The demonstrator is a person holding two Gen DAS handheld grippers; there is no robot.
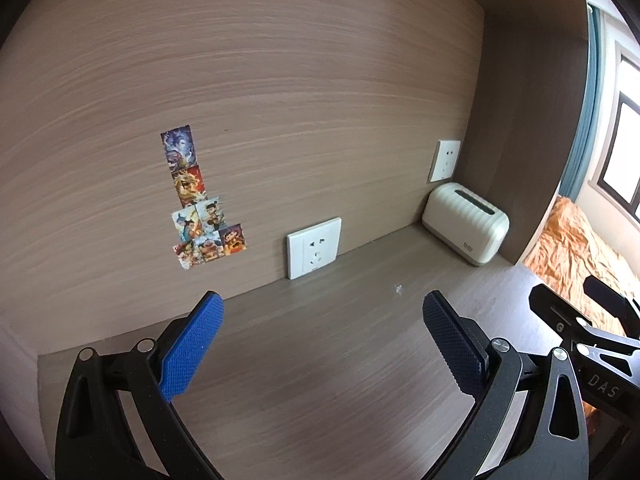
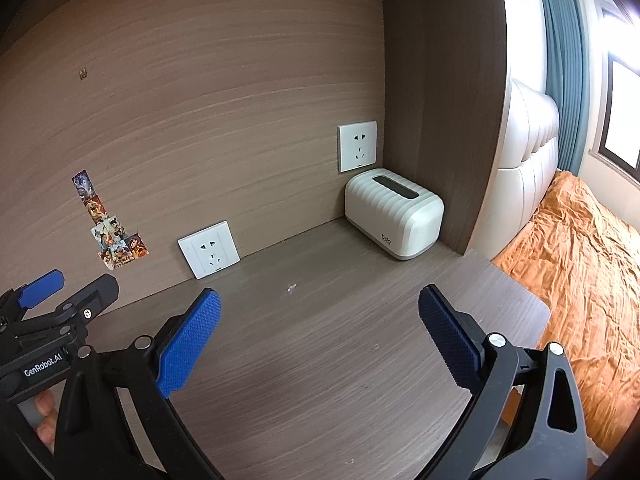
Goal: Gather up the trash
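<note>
A tiny white scrap of trash [image 1: 397, 289] lies on the wooden desk [image 1: 320, 360], ahead of my left gripper [image 1: 322, 344], which is open and empty above the desk. The scrap also shows in the right wrist view [image 2: 291, 288]. My right gripper [image 2: 319, 340] is open and empty above the desk [image 2: 320, 380], with the scrap ahead between its blue fingers. The right gripper's body shows at the right edge of the left wrist view [image 1: 592, 344]. The left gripper shows at the left edge of the right wrist view [image 2: 56, 308].
A cream tissue box [image 2: 394, 214] stands in the back right corner. Two white wall sockets [image 2: 209, 255] [image 2: 357, 146] sit on the wood back panel, with stickers [image 1: 200, 200] to the left. A bed with an orange cover [image 2: 580, 260] lies beyond the desk's right edge.
</note>
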